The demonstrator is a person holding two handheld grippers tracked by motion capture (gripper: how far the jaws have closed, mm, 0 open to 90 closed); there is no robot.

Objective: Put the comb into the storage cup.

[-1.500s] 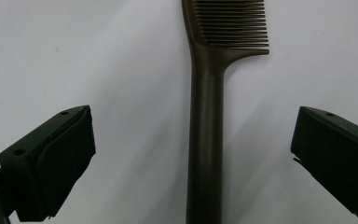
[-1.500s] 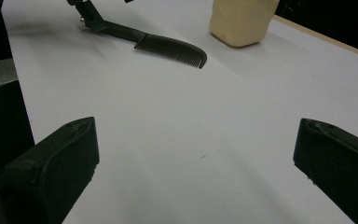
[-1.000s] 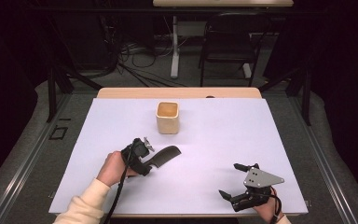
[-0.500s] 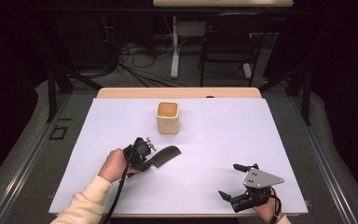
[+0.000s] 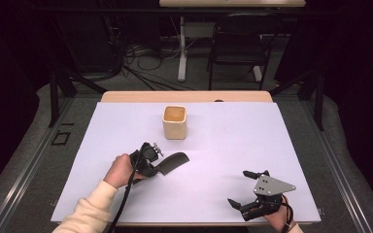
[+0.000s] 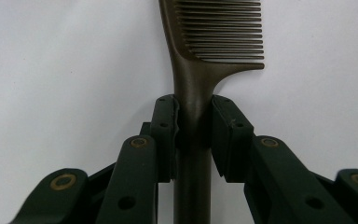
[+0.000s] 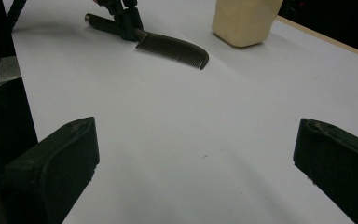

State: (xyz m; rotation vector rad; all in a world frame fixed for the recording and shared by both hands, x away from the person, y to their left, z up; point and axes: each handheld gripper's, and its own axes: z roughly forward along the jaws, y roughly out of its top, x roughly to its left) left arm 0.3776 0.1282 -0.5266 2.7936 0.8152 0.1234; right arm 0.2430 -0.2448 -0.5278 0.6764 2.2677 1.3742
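A dark comb (image 5: 171,161) lies flat on the white table cover, left of centre. My left gripper (image 5: 150,167) is shut on its handle; in the left gripper view the two jaws squeeze the handle (image 6: 193,105) just below the teeth. A cream square cup (image 5: 175,122) stands upright beyond the comb, open and seemingly empty. My right gripper (image 5: 245,189) rests near the front right edge, jaws wide open with nothing between them. From the right gripper view the comb (image 7: 172,49) and the cup (image 7: 244,21) sit far ahead.
The white cover (image 5: 281,145) spans the wooden table, whose far edge (image 5: 184,96) shows bare wood. A chair (image 5: 240,46) and cables stand on the floor behind the table. A cable trails from the left gripper along the sleeve (image 5: 94,208).
The left gripper with the comb has barely shifted, a touch to the right. The right gripper has stayed put.
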